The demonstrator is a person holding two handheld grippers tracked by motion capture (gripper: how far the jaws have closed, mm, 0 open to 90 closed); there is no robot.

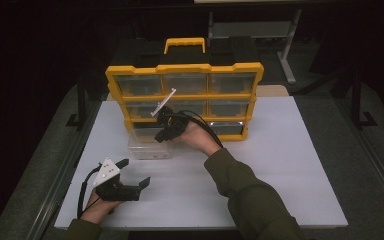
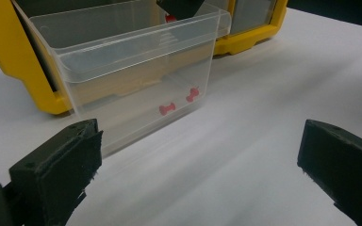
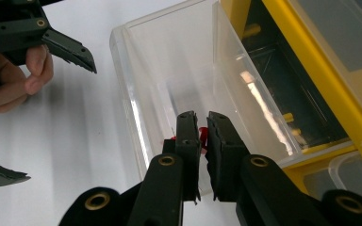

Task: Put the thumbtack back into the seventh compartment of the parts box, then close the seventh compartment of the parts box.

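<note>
A clear plastic drawer [image 1: 149,149] stands on the white table just in front of the yellow organizer [image 1: 185,95]. In the left gripper view, two red pushpins [image 2: 167,108] lie on the floor of the drawer [image 2: 136,70]. My right gripper [image 1: 161,134] hangs over the drawer's open top. Its jaws [image 3: 200,117] are shut on a small red pushpin [image 3: 202,133] above the drawer [image 3: 169,70]. My left gripper [image 1: 134,173] rests low on the table in front of the drawer, open and holding nothing [image 2: 200,160].
The organizer holds several clear drawers behind a yellow frame, with an empty slot [image 3: 283,94] at the bottom left. The white table top [image 1: 280,165] stretches wide to the right. The table's edges drop to a dark floor.
</note>
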